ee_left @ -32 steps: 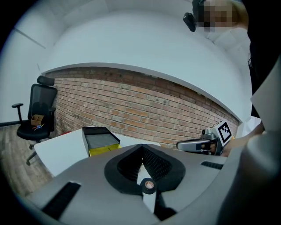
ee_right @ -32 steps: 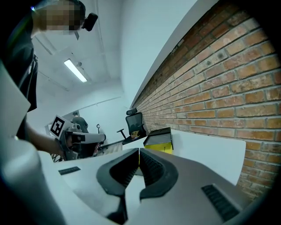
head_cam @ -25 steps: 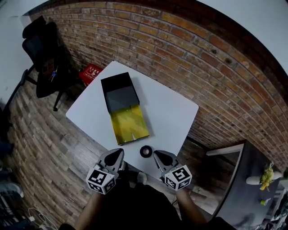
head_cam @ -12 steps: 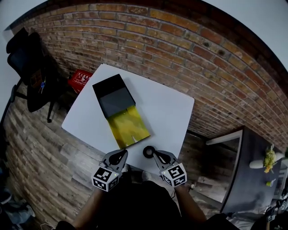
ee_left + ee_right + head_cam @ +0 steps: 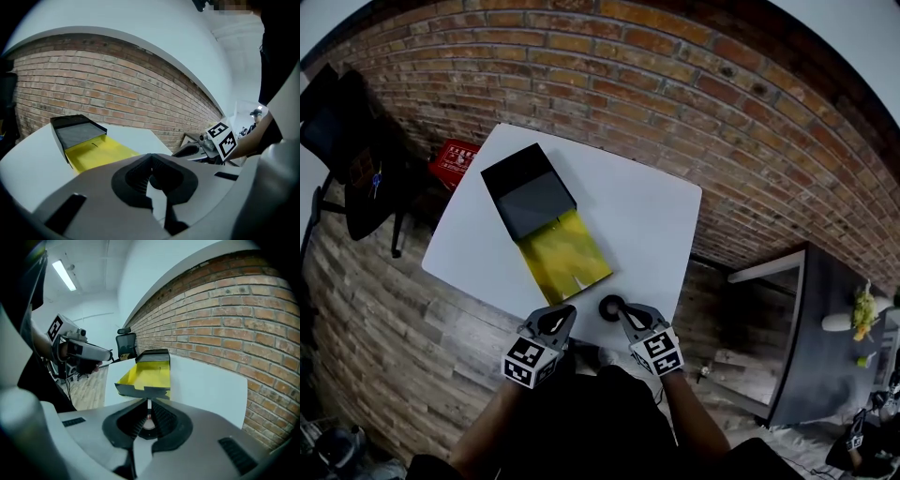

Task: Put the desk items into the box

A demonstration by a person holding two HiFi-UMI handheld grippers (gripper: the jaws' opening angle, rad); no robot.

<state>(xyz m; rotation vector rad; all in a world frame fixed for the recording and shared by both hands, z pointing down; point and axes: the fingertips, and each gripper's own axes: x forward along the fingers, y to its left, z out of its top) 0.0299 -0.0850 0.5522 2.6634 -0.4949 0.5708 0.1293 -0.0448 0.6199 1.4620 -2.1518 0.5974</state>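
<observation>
Yellow-lined and black-walled, the open box (image 5: 546, 220) lies on a white worktop (image 5: 652, 220) set against a brick wall (image 5: 703, 84), its black-covered end toward the wall and its yellow tray toward the person. A small black ring-shaped roll (image 5: 611, 307) sits on the worktop near the front edge, just beside the box's near corner and outside it. A person holds the left gripper (image 5: 562, 312) and the right gripper (image 5: 625, 314) low over that edge, one on each side of the roll. The right gripper's tip is just beside the roll; whether it touches cannot be told. The left gripper view shows its fingers (image 5: 140, 176) closed together with nothing between them. The right gripper view likewise shows its fingers (image 5: 161, 420) closed and holding nothing, the roll visible on the worktop below them. A black office chair (image 5: 356, 159) and a red crate (image 5: 455, 161) stand on the wood floor beyond the worktop's left side.
</observation>
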